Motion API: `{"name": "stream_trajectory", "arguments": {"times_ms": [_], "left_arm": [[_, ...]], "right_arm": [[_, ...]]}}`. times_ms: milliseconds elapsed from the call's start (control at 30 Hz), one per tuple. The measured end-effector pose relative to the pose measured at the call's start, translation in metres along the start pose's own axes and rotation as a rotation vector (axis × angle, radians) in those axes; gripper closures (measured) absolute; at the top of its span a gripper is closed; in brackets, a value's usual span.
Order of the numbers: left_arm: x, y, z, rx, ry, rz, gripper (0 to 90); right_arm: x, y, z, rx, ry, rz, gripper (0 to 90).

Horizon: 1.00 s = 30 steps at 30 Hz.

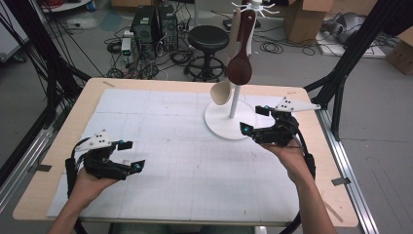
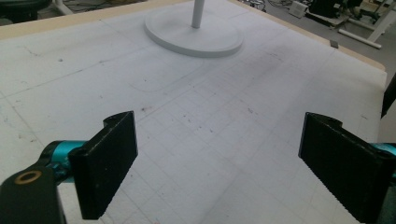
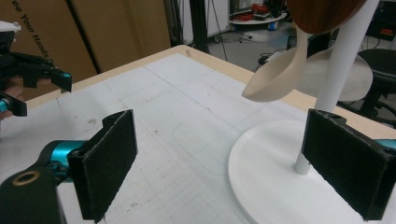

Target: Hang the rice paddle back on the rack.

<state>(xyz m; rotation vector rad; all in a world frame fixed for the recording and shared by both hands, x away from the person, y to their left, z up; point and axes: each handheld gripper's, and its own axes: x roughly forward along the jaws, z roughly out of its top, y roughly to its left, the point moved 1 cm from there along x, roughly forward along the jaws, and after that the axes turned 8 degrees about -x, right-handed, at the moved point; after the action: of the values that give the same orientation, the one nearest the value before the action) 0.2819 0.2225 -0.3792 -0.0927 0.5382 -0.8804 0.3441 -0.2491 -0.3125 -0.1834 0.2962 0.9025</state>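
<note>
A white stand with a round base [image 1: 217, 123] and thin pole [image 1: 235, 100] sits at the back right of the mat. From its top hang a dark brown wooden spoon [image 1: 239, 68] and a pale wooden spoon [image 1: 221, 91]. My right gripper [image 1: 252, 119] is open just right of the base, with nothing between its jaws. In the right gripper view [image 3: 219, 163] the base [image 3: 266, 172], pole [image 3: 343, 60] and pale spoon [image 3: 275, 79] lie close ahead. My left gripper [image 1: 134, 155] is open and empty over the front left of the mat. The left gripper view [image 2: 217, 158] has the base [image 2: 194, 37] far ahead.
A white gridded mat [image 1: 160, 146] covers the wooden table [image 1: 44, 180]. Behind the table stand a black stool [image 1: 208, 41], computer towers [image 1: 153, 27] with cables, and cardboard boxes [image 1: 304, 17]. Black frame legs [image 1: 348, 53] rise at both sides.
</note>
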Motion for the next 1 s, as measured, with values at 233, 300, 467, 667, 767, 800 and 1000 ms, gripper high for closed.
{"name": "stream_trajectory", "arguments": {"times_ms": [233,300,467,667,767,800,1000], "left_arm": [[0.000,0.002,0.000,-0.008,-0.001,0.009,9.2],[0.000,0.002,0.000,-0.010,0.000,0.010,8.3],[0.000,0.003,0.001,-0.015,-0.004,0.019,5.8],[0.000,0.004,0.000,-0.021,0.002,0.023,1.7],[-0.001,0.004,0.000,-0.021,0.002,0.024,1.7],[-0.001,0.005,0.000,-0.021,0.001,0.027,1.7],[-0.002,0.005,-0.001,-0.024,-0.001,0.028,1.7]], "right_arm": [[0.002,0.005,-0.014,0.005,0.030,-0.015,0.9],[0.002,0.007,-0.017,0.001,0.037,-0.012,0.9],[0.005,0.013,-0.024,-0.024,0.055,-0.010,0.4],[0.005,0.018,-0.032,-0.029,0.057,-0.011,0.4],[0.004,0.021,-0.038,-0.030,0.063,-0.013,0.4],[0.004,0.022,-0.040,-0.030,0.066,-0.013,0.4],[0.002,0.025,-0.050,-0.021,0.074,-0.014,0.4]]}}
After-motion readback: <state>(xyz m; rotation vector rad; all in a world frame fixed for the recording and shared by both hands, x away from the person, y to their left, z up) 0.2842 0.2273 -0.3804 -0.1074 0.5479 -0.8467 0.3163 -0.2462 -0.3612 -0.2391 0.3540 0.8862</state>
